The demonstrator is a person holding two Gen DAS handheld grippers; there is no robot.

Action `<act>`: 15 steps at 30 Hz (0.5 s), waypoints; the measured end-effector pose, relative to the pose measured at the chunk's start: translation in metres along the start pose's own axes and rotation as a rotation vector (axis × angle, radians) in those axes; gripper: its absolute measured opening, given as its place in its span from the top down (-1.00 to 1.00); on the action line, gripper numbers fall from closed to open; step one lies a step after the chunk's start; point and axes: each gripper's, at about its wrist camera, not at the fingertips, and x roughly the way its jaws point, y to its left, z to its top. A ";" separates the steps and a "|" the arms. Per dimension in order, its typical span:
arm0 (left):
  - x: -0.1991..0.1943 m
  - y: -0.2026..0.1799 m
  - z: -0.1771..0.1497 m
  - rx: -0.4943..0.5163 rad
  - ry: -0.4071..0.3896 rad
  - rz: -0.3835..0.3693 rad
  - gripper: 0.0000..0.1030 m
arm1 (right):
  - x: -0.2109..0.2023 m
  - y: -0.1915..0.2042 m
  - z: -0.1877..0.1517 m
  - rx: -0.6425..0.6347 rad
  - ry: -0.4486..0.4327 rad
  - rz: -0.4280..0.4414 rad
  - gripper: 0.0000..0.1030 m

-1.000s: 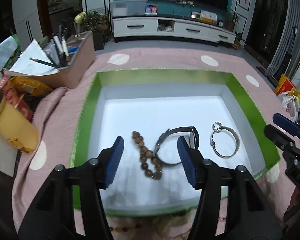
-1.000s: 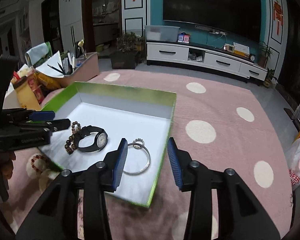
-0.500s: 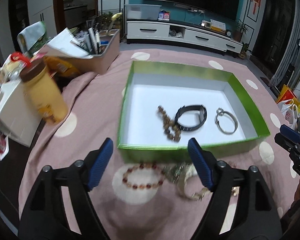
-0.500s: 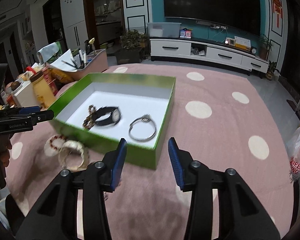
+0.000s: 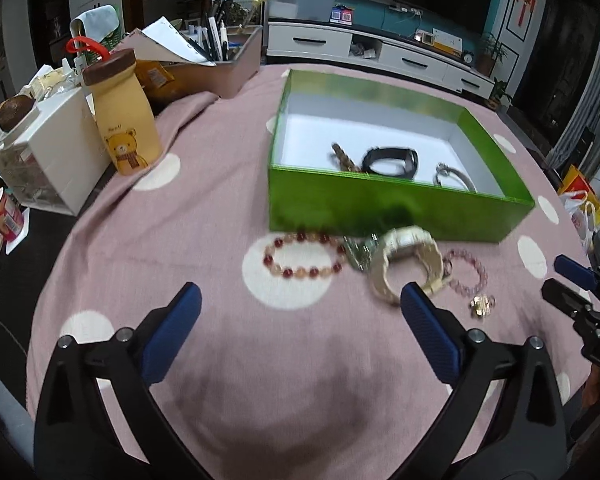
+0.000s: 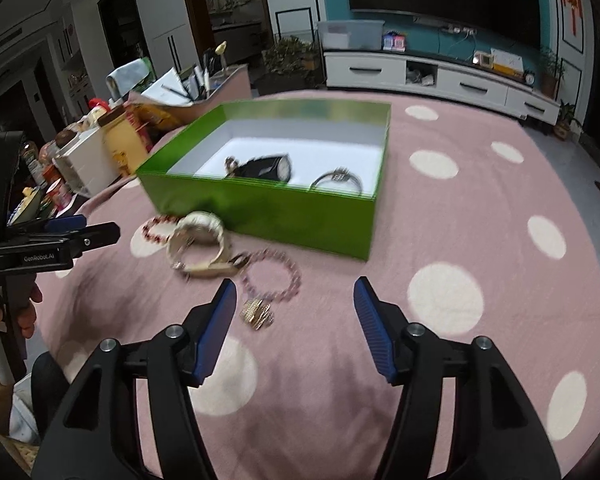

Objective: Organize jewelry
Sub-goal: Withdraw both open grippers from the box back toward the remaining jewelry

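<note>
A green box (image 5: 380, 204) (image 6: 260, 212) with a white floor stands on the pink dotted cloth. It holds a brown bead bracelet (image 5: 342, 156), a black watch (image 5: 390, 162) (image 6: 266, 168) and a silver bangle (image 5: 454, 178) (image 6: 336, 180). In front of it lie a red bead bracelet (image 5: 302, 254) (image 6: 158, 226), a cream watch (image 5: 408, 258) (image 6: 198, 242), a pink bead bracelet (image 5: 468, 272) (image 6: 274, 276) and a small gold piece (image 5: 482, 305) (image 6: 257, 311). My left gripper (image 5: 298, 320) is open and empty, short of the loose pieces. My right gripper (image 6: 296, 310) is open and empty, just right of the gold piece.
A yellow bear bottle (image 5: 124, 116), a white box (image 5: 48, 148) and a pen tray (image 5: 204, 68) stand at the left. A snack cup (image 5: 4, 216) sits at the cloth's left edge. The cloth's edge drops off at the right.
Both grippers have pulled back from over the box and opened wider. The loose jewelry in front of the box has come into view.
</note>
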 end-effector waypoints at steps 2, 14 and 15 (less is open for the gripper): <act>0.000 -0.003 -0.007 -0.002 0.006 -0.013 -0.96 | 0.003 0.005 -0.007 0.004 0.020 0.020 -0.31; 0.008 -0.019 -0.027 0.010 0.058 -0.068 -0.96 | 0.025 0.021 -0.032 0.003 0.089 0.067 -0.31; 0.009 -0.019 -0.028 0.009 0.060 -0.068 -0.96 | 0.027 0.020 -0.032 0.005 0.093 0.068 -0.31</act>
